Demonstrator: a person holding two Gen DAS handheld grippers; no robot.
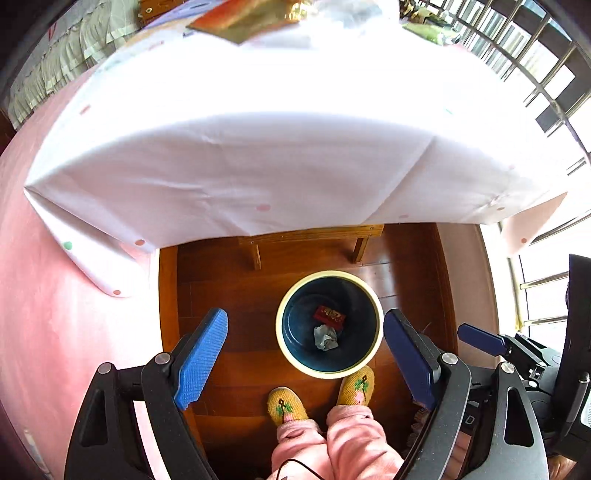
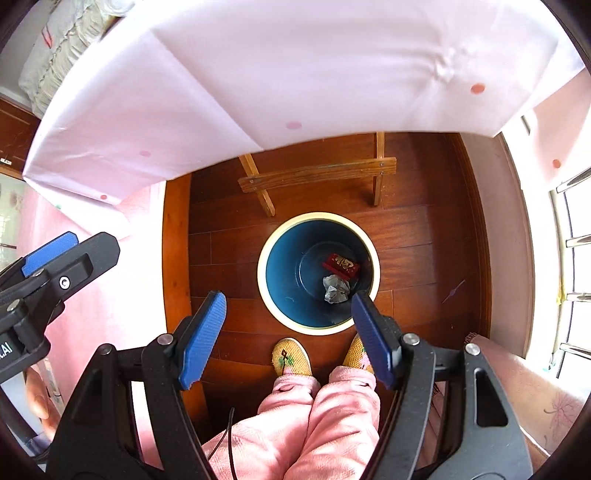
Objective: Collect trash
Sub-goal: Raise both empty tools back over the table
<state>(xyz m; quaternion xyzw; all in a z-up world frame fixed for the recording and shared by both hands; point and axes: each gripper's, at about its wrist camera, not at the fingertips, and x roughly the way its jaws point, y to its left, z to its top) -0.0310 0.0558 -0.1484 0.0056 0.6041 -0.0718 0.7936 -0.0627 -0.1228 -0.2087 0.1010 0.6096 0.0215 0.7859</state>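
Left wrist view: I am looking straight down past my left gripper [image 1: 306, 325], whose blue ribbed pads [image 1: 201, 362] stand wide apart with nothing between them. Below the gap sits the round dark-blue waste bin with a cream rim [image 1: 280, 343] on the reddish-brown wooden floor [image 1: 229, 295]. Two pieces of trash lie on the bin's bottom: a flat red wrapper with gold print [image 1: 330, 315] toward the far side, and a crumpled grey-white paper wad [image 1: 325, 337] just beside it on the near side, the two apparently touching. The bin stands just in front of the person's yellow knitted slippers [image 1: 287, 404], below pink fleece trouser legs [image 1: 332, 439]. Beyond the bin a light wooden frame with a crossbar [image 1: 314, 236] pokes out from under the hanging edge of a white cloth with pastel dots [image 1: 258, 147] that covers the tabletop. At the cloth's far edge lies a blurred red-and-gold flat packet [image 1: 240, 18]. At the right edge of this view I see one blue finger of my right gripper [image 1: 480, 338].

The right wrist camera shows that gripper [image 2: 288, 306] released as well, fingers spread and empty, its right pad [image 2: 371, 339] overlapping the bin's near rim in the picture. The left gripper appears at the left edge there.
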